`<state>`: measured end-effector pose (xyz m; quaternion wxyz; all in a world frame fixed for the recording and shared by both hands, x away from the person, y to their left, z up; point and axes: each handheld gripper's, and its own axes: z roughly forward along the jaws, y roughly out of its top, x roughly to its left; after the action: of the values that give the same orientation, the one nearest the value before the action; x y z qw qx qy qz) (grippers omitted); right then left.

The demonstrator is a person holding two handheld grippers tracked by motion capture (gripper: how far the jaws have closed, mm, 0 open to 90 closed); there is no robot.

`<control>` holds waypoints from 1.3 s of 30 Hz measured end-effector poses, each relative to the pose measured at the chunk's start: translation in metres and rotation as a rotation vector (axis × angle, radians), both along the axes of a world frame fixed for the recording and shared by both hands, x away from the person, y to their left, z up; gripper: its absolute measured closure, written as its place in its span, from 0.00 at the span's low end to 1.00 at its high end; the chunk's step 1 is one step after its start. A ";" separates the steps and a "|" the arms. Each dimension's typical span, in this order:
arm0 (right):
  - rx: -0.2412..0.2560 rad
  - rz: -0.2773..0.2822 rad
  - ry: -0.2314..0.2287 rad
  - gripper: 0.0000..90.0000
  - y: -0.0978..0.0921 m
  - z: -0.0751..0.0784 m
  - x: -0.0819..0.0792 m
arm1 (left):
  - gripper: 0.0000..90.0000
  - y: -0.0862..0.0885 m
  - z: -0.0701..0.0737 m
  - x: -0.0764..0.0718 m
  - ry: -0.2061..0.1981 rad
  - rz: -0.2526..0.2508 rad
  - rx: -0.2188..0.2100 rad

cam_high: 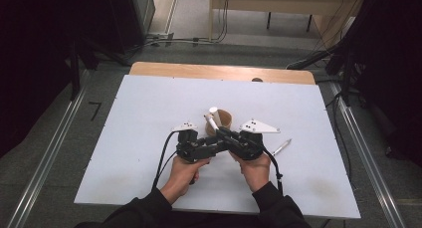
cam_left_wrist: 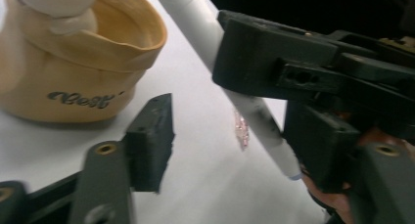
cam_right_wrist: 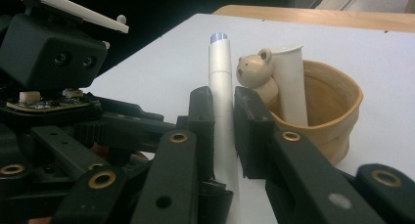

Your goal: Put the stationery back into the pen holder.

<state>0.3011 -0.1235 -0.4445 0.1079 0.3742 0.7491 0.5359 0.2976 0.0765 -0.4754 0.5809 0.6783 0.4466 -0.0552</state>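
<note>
The right gripper (cam_right_wrist: 224, 131) has its jaws closed flat on a white pen (cam_right_wrist: 221, 87), gripping the barrel at mid-length; the pen's tip end rises beyond the jaws, the lower end runs back between the linkage. In the left gripper view the same white pen (cam_left_wrist: 254, 111) passes diagonally through the right gripper's jaws, with the blue-ringed end near the person's hand. The left gripper (cam_left_wrist: 235, 136) stands open and holds nothing: one jaw rests low over the table, and the pen lies just ahead of the gap, not between the pads. From above, both grippers meet nose to nose (cam_high: 219, 141) near the centre of the white table (cam_high: 124, 138).

Just beyond the right gripper's jaws stands a tan soft pen holder (cam_right_wrist: 337, 111), which holds a pen topped by a bear figure (cam_right_wrist: 257, 72) and a white tube (cam_right_wrist: 291, 87). To the outer side of the right gripper, a second pen (cam_high: 281, 147) lies loose on the table.

Judged step: transfer of the held pen into the holder. Recommended procedure:
- Keep the right jaws firmly closed; the barrel is smooth and likely to slip.
- Keep the open left jaws clear of the pen.
- Aim for the free part of the holder's mouth, away from the bear.
- The holder looks soft and may tip; lower gently before release.
</note>
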 end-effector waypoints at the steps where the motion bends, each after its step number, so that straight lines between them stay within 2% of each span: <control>1: 0.004 0.001 0.003 0.85 0.000 0.000 0.000 | 0.49 0.000 0.000 0.000 0.000 -0.002 -0.006; 6: 0.027 0.006 0.017 0.85 -0.002 0.000 0.001 | 0.67 -0.001 0.001 0.000 -0.019 -0.010 -0.027; 12: 0.036 0.009 0.013 0.85 -0.002 0.001 -0.001 | 0.80 0.002 0.000 0.002 -0.009 -0.015 -0.046; 20: 0.040 0.010 0.005 0.85 -0.003 0.002 -0.001 | 0.87 0.005 -0.001 0.005 0.011 -0.011 -0.058; 24: 0.037 0.016 0.003 0.84 -0.003 0.003 -0.002 | 0.87 0.005 -0.001 0.004 0.005 -0.010 -0.054; 31: 0.050 0.036 0.000 0.72 -0.004 0.004 -0.002 | 0.88 0.008 0.001 0.005 0.001 -0.005 -0.058; 39: 0.039 0.027 -0.005 0.52 -0.011 0.008 -0.003 | 0.88 0.011 0.003 0.005 -0.021 0.018 -0.046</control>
<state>0.2982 -0.1344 -0.4361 0.0951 0.3646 0.7434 0.5526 0.3023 0.0877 -0.4720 0.6016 0.6610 0.4453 -0.0530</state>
